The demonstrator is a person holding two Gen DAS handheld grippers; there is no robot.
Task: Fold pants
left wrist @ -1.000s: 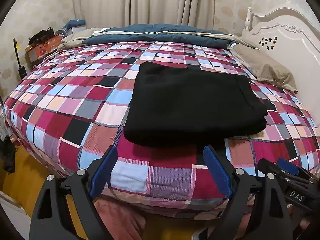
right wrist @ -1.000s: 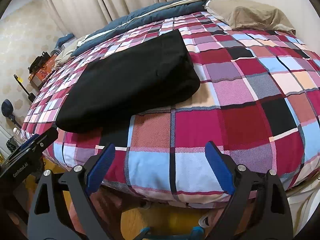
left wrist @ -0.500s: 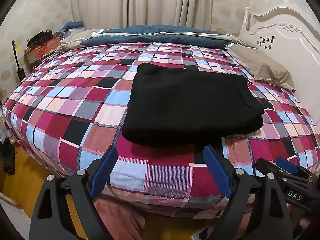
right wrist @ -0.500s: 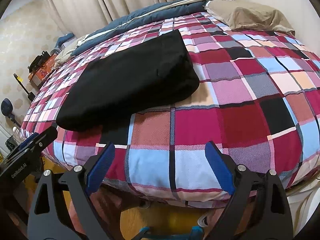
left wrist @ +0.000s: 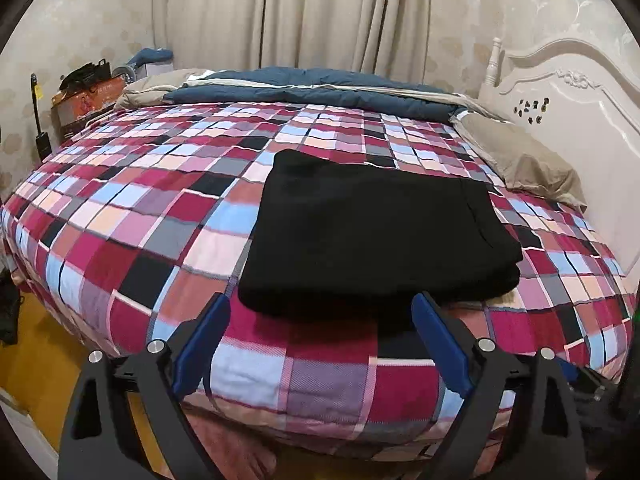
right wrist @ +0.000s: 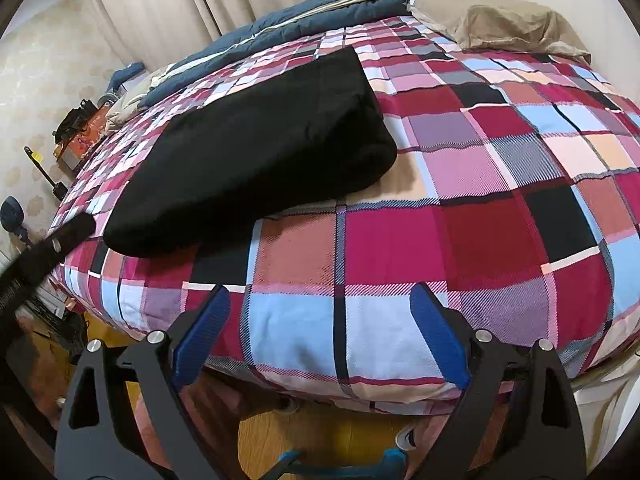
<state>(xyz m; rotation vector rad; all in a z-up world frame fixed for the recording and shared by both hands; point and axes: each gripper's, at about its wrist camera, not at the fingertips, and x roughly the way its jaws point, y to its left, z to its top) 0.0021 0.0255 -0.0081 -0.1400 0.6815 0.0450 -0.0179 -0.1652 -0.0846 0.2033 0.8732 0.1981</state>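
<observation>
1. We see the left gripper (left wrist: 320, 320) with its blue pads spread wide and nothing between them. It hovers off the near edge of the bed, just short of the pants.
2. The right gripper (right wrist: 320, 312) is also spread wide and empty. It hangs over the bed's near edge, with only bedspread showing between the pads.
3. The pants (left wrist: 372, 236) are black and lie as a folded, stacked rectangle flat on the bedspread (left wrist: 132, 216). Their front edge is near the bed's near edge. In the left view that edge sits just beyond the left gripper's pad tips, and we can't confirm contact.
4. From the right view the pants (right wrist: 256, 148) are up and to the left of the right gripper, apart from it. A rounded fold faces the pillow side.
5. A blurred dark tool body (right wrist: 44, 256) cuts in at the left edge of the right view, near the pants' corner. It's probably the other gripper, but it's too blurred to say more.
6. The bedspread is checked in red, pink, blue and black, and covers the whole mattress.
7. Beyond the pants, a blue quilt (left wrist: 320, 88) is bunched along the far side of the bed.
8. A beige pillow (left wrist: 520, 160) lies beside the pants toward the white headboard (left wrist: 568, 92).
9. Curtains (left wrist: 288, 12) hang behind the quilt.
10. An orange box (left wrist: 80, 100) sits off the bed's far left corner.
</observation>
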